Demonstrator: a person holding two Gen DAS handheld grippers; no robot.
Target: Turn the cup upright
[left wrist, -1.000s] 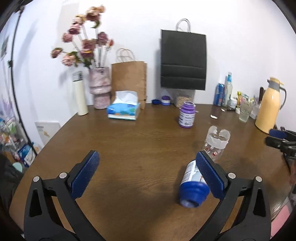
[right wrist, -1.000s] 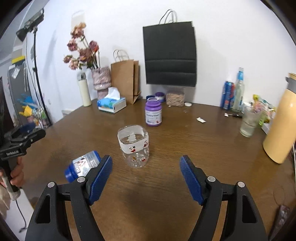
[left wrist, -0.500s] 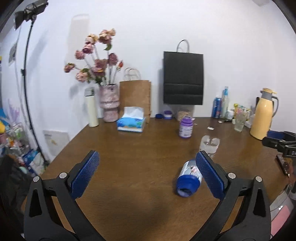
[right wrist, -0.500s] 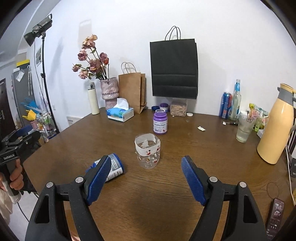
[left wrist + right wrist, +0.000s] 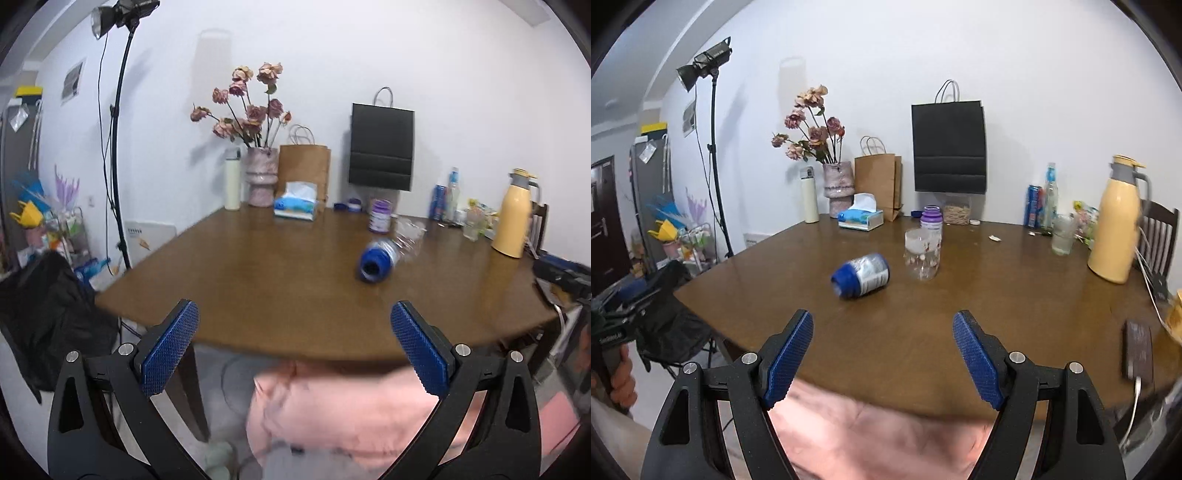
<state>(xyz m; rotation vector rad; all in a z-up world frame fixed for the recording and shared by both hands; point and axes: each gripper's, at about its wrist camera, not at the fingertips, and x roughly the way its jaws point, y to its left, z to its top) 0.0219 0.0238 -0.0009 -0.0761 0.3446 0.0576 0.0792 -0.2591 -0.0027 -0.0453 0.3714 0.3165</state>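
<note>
Wooden table [image 5: 1015, 295] is being viewed from its edge; both grippers [image 5: 882, 354] [image 5: 291, 349] are being held open and empty. If nudged, the toppled bottle [image 5: 862, 275] could roll into the cup [image 5: 922, 254].

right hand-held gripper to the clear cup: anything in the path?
In the right wrist view, bare wooden table lies between the right hand-held gripper and the clear cup. The blue-capped bottle lies on its side just left of that line.

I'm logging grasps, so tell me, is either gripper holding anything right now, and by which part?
Nothing is held. The left gripper and right gripper are both open and empty, short of the clear cup on the table.
</note>
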